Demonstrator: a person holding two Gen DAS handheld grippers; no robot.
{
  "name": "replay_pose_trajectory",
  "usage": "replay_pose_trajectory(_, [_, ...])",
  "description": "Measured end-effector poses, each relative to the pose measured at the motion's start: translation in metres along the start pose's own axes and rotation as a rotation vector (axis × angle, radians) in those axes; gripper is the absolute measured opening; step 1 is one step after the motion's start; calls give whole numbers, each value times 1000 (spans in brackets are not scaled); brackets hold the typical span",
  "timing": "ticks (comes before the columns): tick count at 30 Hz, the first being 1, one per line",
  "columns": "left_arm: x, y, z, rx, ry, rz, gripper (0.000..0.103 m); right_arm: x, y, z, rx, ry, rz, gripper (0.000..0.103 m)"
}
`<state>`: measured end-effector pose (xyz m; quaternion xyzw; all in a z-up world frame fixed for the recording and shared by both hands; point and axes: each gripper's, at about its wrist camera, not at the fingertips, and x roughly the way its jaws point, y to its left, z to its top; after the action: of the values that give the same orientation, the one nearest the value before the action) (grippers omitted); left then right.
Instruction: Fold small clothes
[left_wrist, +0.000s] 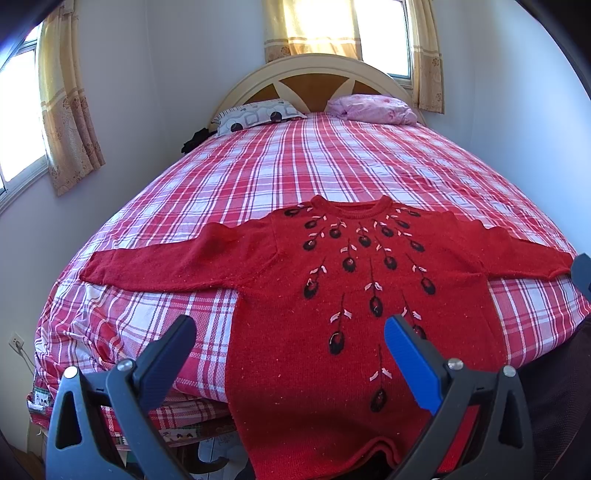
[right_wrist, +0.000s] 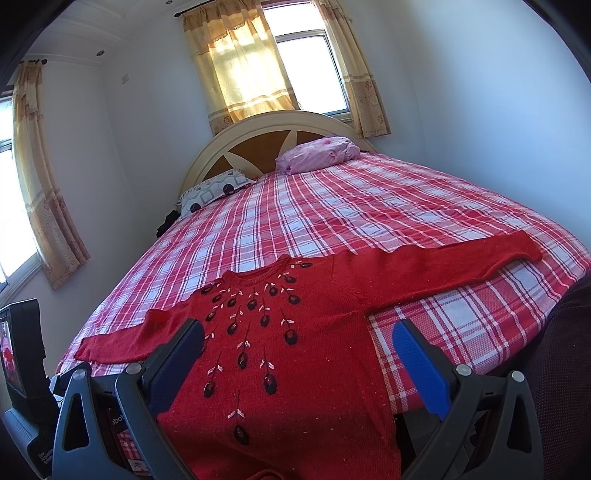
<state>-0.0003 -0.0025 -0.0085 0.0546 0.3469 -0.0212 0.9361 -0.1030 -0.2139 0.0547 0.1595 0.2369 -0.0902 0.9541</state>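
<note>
Our red sweater (left_wrist: 332, 295) lies flat on the bed (left_wrist: 295, 158), front up, sleeves spread wide so we can fold it. Our left gripper (left_wrist: 291, 332) and right gripper (right_wrist: 299, 336) hang wide apart, holding nothing.

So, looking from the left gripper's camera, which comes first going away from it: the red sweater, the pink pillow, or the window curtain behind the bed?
1. Red sweater, spread flat just ahead of the left gripper.
2. Pink pillow, at the bed's far end, right of centre.
3. Window curtain, behind the headboard.
</note>
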Motion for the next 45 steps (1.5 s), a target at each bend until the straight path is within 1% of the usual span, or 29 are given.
replay_pose_trajectory(7, [5,-2,-4,0,15,-7,103,8,-4,-3,10,22,-5,102])
replay_pose_trajectory(10, [11,-1,-5,-3,23,-24,103,14,-7,-6,16,33,-17,102])
replay_pose_trajectory(13, [19,1,-5,-11,34,-51,103,25,-20,-7,39,52,-50,102])
replay_pose_trajectory(15, [24,3,-4,-11,41,-60,103,32,-37,-5,73,56,-85,102])
replay_pose_trajectory(18, [40,8,-1,-15,53,-69,103,41,-73,3,129,39,-166,102])
replay_pose_trajectory(20, [48,13,4,-20,63,-67,103,45,-107,12,160,-5,-256,102])
replay_pose_trajectory(22, [63,19,15,-30,79,-59,103,52,-146,26,197,-39,-338,102])
replay_pose_trajectory(23, [64,21,16,-32,81,-59,103,57,-171,35,227,-45,-381,102])
replay_pose_trajectory(25, [72,24,31,-34,70,-53,103,67,-218,50,294,-42,-439,102])
replay_pose_trajectory(27, [72,23,41,-30,53,-49,103,83,-270,66,349,-10,-482,102])
replay_pose_trajectory(29, [72,23,49,-31,38,-47,103,92,-313,74,406,9,-537,101])
replay_pose_trajectory(31, [75,24,56,-40,18,-47,103,103,-357,75,489,36,-572,93])
replay_pose_trajectory(33, [80,25,56,-44,11,-52,103,121,-390,71,574,86,-553,76])
replay_pose_trajectory(35, [89,22,56,-45,14,-60,103,128,-406,67,610,119,-540,71])
replay_pose_trajectory(36, [94,21,56,-47,24,-63,103,134,-411,66,615,129,-552,71])
replay_pose_trajectory(38, [104,16,55,-47,42,-63,103,142,-416,65,598,140,-575,71])
replay_pose_trajectory(40, [112,14,54,-55,62,-64,103,151,-412,66,542,143,-610,71])
replay_pose_trajectory(43, [127,10,52,-64,104,-82,103,162,-402,67,422,188,-670,71])
replay_pose_trajectory(44, [129,8,52,-63,112,-85,103,162,-399,66,392,187,-672,64])
replay_pose_trajectory(45, [131,7,51,-62,118,-88,103,163,-395,65,368,182,-663,53])
